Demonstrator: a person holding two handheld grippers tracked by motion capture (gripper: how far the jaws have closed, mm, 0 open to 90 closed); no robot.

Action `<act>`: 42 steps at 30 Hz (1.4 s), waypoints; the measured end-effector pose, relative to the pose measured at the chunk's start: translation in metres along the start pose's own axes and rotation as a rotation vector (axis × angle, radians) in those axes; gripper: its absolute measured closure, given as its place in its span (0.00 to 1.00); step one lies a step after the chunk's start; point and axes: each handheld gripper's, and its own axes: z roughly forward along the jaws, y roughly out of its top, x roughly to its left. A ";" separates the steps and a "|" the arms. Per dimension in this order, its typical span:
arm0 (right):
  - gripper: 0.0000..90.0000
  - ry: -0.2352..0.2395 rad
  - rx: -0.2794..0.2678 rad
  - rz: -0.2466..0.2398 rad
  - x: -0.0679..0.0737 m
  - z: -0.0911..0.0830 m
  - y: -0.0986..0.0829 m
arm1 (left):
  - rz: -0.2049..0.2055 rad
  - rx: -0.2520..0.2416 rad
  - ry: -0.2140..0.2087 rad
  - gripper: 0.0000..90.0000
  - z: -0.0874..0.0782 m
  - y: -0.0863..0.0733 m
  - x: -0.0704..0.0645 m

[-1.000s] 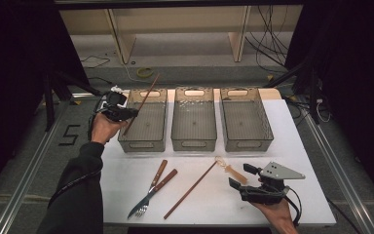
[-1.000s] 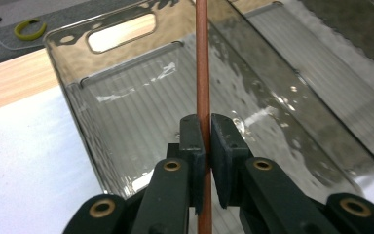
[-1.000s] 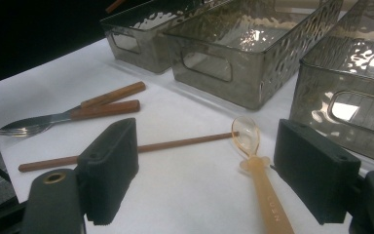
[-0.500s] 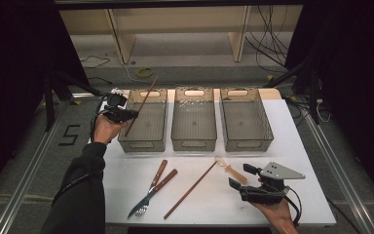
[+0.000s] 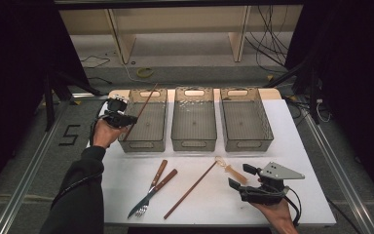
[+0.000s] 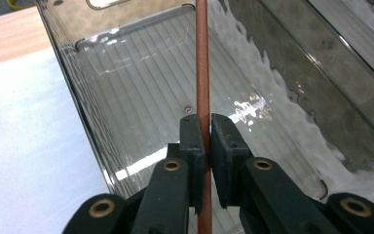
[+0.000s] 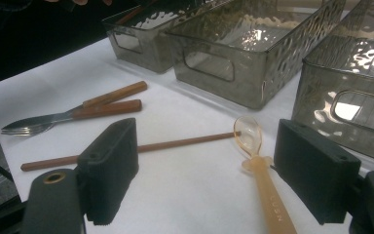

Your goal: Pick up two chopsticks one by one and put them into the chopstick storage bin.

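Counter is carrying three clear bins; left bin is sitting under the left gripper, whose fingers are clamping a brown chopstick, tilted over that bin. Right gripper is hovering low, fingers spread wide, holding nothing, straddling an amber spoon. Risk: chopstick is being pinched near one end, so it could pivot or catch the bin's rim and land outside on release. Second chopstick is lying touching the spoon bowl, likely getting nudged on pickup. Knife and fork are lying together nearby.
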 end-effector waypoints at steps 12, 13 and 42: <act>0.28 0.002 -0.001 -0.003 0.001 0.000 0.000 | -0.024 0.035 0.003 0.92 0.007 -0.006 0.003; 0.28 0.003 0.000 -0.003 0.001 0.000 0.000 | -0.027 0.038 0.003 0.92 0.007 -0.007 0.003; 0.28 0.002 -0.005 0.007 -0.001 -0.001 0.000 | -0.038 -0.085 -0.165 0.34 -0.043 -0.013 -0.056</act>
